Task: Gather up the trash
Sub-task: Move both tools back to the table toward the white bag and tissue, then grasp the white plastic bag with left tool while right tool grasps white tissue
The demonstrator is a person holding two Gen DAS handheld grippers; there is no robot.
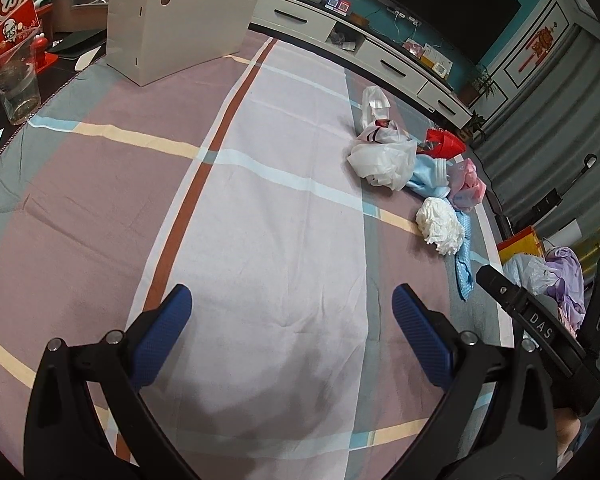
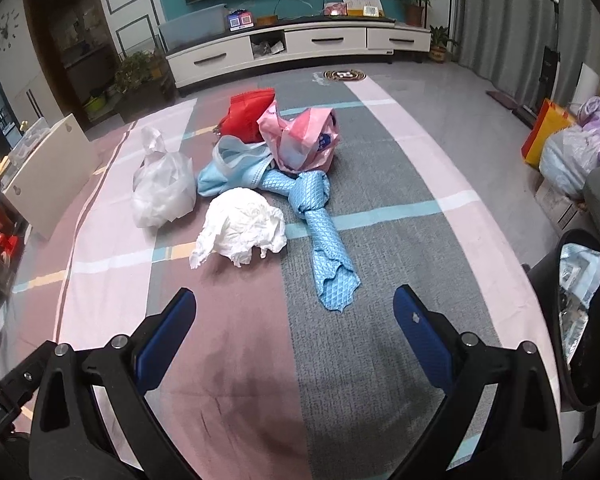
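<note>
A pile of trash lies on the checked tablecloth (image 2: 400, 184): a crumpled white tissue (image 2: 242, 230), a knotted blue quilted cloth (image 2: 320, 220), a clear white plastic bag (image 2: 162, 190), a light blue bag (image 2: 230, 166), a pink bag (image 2: 300, 138) and a red bag (image 2: 246, 114). My right gripper (image 2: 294, 312) is open and empty, just short of the tissue and the blue cloth. My left gripper (image 1: 292, 312) is open and empty over bare cloth, with the pile far to its right, where the tissue (image 1: 440, 224) and white bag (image 1: 384, 158) show.
A black bin (image 2: 588, 320) lined with a bag stands at the table's right edge. A white box (image 1: 180, 20) and a clear plastic cup (image 1: 14, 80) stand at the far left. Bags (image 2: 572, 152) sit on the floor to the right. The right gripper's body (image 1: 540, 320) shows in the left view.
</note>
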